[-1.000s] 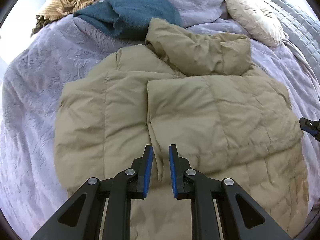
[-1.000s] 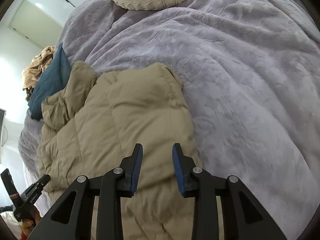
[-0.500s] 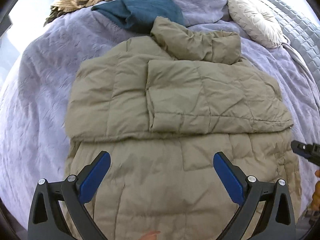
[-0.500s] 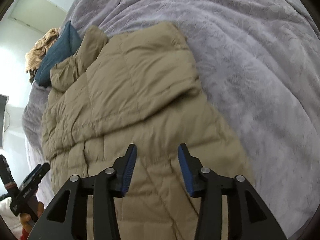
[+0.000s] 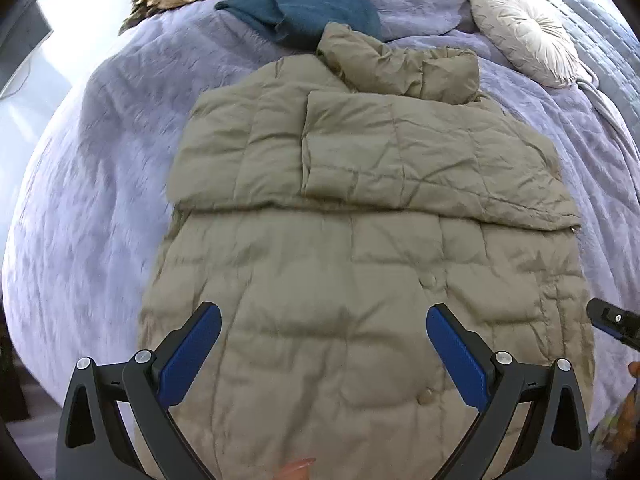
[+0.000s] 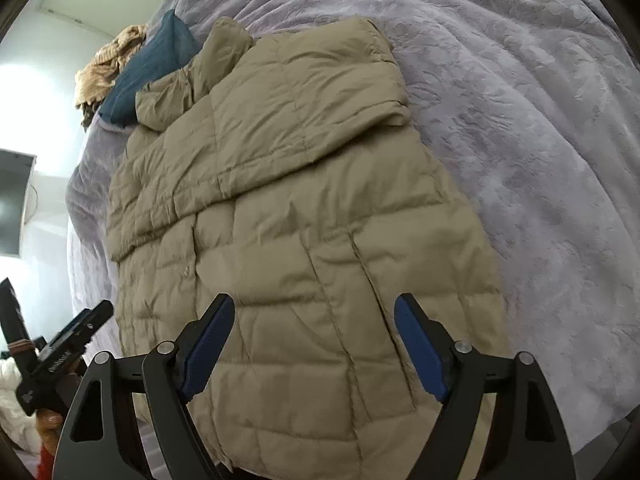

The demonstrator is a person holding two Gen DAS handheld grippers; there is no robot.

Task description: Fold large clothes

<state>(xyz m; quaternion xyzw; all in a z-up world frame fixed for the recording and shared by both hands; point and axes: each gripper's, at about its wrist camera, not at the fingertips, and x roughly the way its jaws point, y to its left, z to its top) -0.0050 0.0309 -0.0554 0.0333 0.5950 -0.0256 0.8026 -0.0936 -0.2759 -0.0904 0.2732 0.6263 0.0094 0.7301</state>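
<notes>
coat (image 5: 360, 280) flat on bed (image 5: 92, 160), top folded down | left hand-held gripper (image 5: 324, 344) wide, holding nothing | right hand-held gripper (image 6: 314, 344) just opening, wide, holding nothing

Bare lavender bedspread (image 6: 540, 128) lay clear right of the right jaws. Ahead, beyond the padded coat (image 5: 360, 280), a blue garment (image 5: 304, 12) and round cushion (image 5: 524, 32) obstructed passage.

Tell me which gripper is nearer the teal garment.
Left. The left gripper hovers over the jacket's middle, below the teal garment; the right gripper hovers farther right.
</notes>
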